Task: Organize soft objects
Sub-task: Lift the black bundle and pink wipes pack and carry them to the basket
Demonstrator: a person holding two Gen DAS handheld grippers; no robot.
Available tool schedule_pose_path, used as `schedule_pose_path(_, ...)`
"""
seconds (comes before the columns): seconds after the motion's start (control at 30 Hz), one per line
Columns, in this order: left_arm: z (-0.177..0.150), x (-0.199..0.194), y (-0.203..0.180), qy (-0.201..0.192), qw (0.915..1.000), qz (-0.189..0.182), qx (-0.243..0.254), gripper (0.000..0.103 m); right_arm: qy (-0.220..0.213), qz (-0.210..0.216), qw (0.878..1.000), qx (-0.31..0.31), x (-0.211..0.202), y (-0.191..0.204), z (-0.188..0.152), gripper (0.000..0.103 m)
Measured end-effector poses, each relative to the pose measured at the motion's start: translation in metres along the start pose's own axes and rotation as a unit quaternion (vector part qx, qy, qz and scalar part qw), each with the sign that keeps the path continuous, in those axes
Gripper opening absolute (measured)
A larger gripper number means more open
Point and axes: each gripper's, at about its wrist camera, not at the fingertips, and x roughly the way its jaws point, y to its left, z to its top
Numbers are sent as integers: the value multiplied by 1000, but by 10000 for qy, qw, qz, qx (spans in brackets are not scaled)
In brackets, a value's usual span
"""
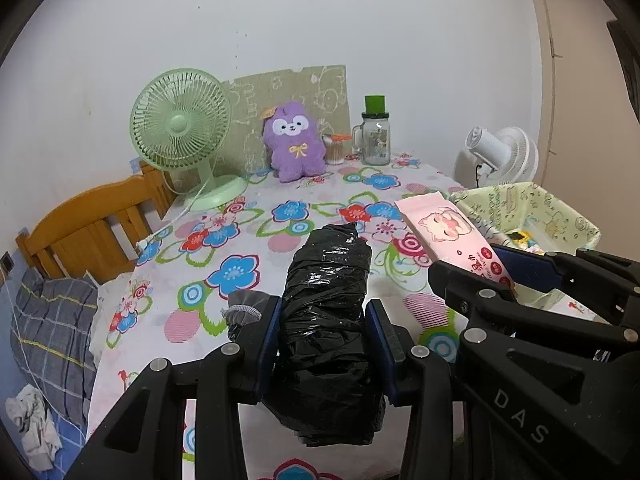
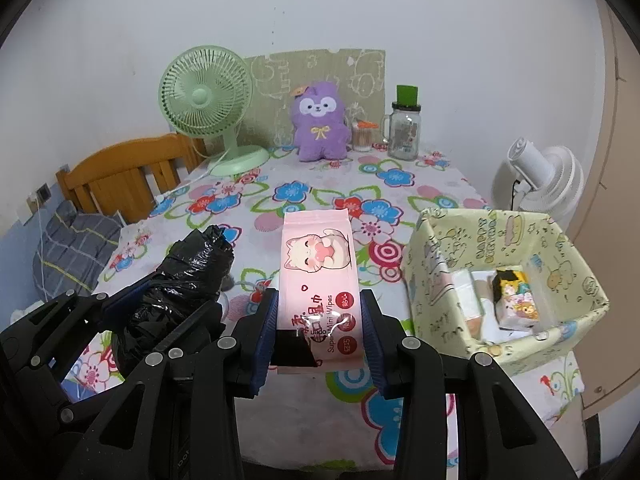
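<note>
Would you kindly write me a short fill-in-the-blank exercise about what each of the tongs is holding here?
1. The left tongs grip a roll of ____ plastic bags.
2. The right tongs hold a pink pack of ____.
3. The purple plush toy sits beside a ____ desk fan.

Missing words: black; wipes; green

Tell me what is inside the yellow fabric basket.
The yellow fabric basket holds a small cartoon tissue pack and white packs. Its near wall hides the bottom.

Even indoor light, sharp focus, heavy fisheye bending, dark corners
</note>
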Motion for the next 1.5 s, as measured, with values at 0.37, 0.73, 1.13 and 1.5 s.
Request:
schedule_pose_path(0.37,10,-18,-11,-120,9998,-143,4,43,-152,-41,9999,-51,-26,-12,8,43)
schedule_pose_path(0.73,26,-25,-29,-214,9995,-223,36,43,-272,-74,9996,-45,-38,-32,17,43)
schedule_pose_path(1.13,41,-20,-60,-203,9993,-245,178,43,-270,-91,9996,-3,-42,-67,23,43)
schedule_pose_path(1.5,53,-5,-93,-190,9988,-389,238,43,-243,-255,9994,62,-38,-103,30,43)
